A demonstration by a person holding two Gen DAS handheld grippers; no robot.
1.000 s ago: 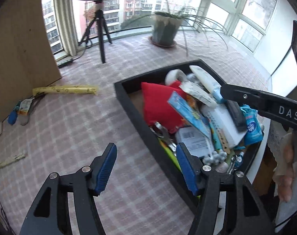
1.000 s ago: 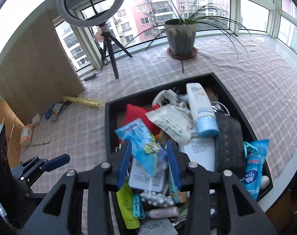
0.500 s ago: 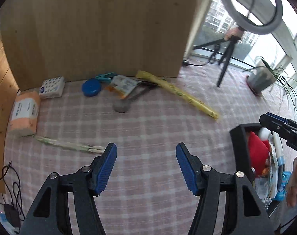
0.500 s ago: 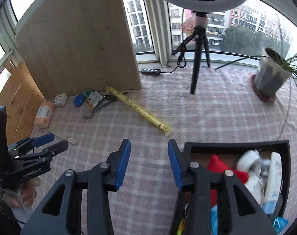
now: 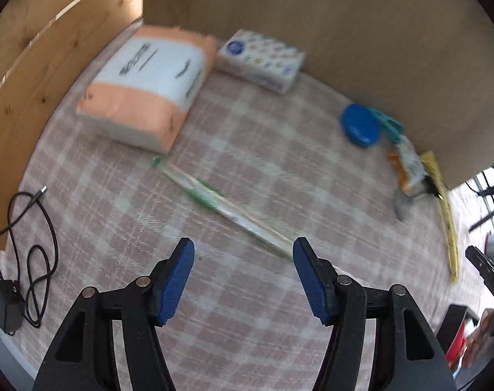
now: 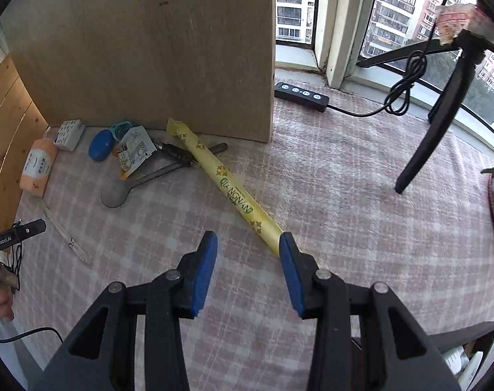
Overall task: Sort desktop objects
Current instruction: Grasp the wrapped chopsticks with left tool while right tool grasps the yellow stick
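My left gripper [image 5: 243, 260] is open and empty above the checked cloth, just short of a green-and-clear wrapped chopstick pack [image 5: 221, 205]. Beyond it lie an orange tissue pack [image 5: 146, 84], a white patterned box [image 5: 261, 60] and a blue oval case [image 5: 359, 128]. My right gripper [image 6: 248, 260] is open and empty, its right finger beside the near end of a long yellow wrapped stick [image 6: 227, 189]. In the right wrist view a metal spoon [image 6: 136, 182], a snack packet [image 6: 134, 150], the blue case [image 6: 100, 145] and the tissue pack [image 6: 38, 166] lie by the wooden board.
A tall wooden board [image 6: 149, 49] stands behind the objects, with wooden panels [image 5: 35, 49] at the left. A black charger and cable [image 5: 22, 260] lie at the left edge. A tripod leg [image 6: 439, 120] and switch box [image 6: 300, 96] stand right. The black bin's corner [image 6: 468, 339] shows lower right.
Both grippers swung left, away from the full black bin, toward the loose objects by the wooden board. Both stayed open and empty. The left one has closed in on the chopstick pack.
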